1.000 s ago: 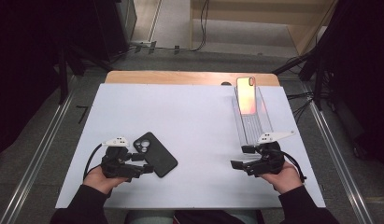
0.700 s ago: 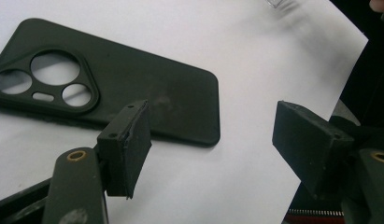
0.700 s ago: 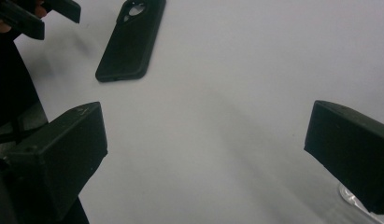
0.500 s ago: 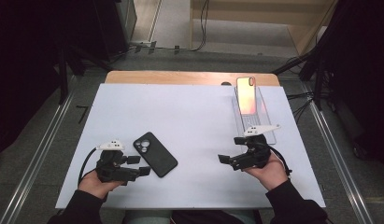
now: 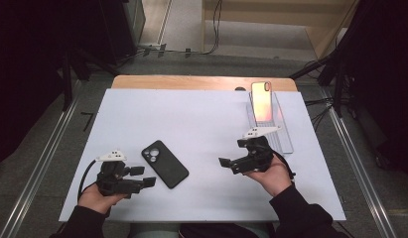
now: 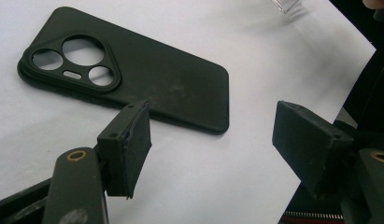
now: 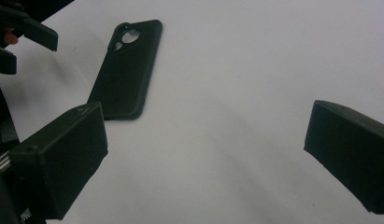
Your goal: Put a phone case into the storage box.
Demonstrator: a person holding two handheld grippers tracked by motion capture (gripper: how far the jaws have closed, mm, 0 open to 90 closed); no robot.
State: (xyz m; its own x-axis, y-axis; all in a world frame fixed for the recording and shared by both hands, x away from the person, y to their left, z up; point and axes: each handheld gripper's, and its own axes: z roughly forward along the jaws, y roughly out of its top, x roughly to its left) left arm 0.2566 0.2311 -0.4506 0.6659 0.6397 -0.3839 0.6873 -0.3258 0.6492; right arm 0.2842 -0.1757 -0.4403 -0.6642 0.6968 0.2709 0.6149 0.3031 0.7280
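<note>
On the white table (image 5: 201, 119) – unbranded black case (image 5: 165, 163)

In your left gripper view, a clear item (image 6: 288, 4) at the top edge is cut off, too little of it in frame to tell what it is. The black phone case (image 6: 133, 70) has its near long edge partly hidden behind the left jaw. In your right gripper view, both jaws run out past the bottom and side edges. From the high view, your forearms are cropped at the bottom edge, and the clear stand (image 5: 286, 134) under the phone (image 5: 261, 101) is too faint to outline
</note>
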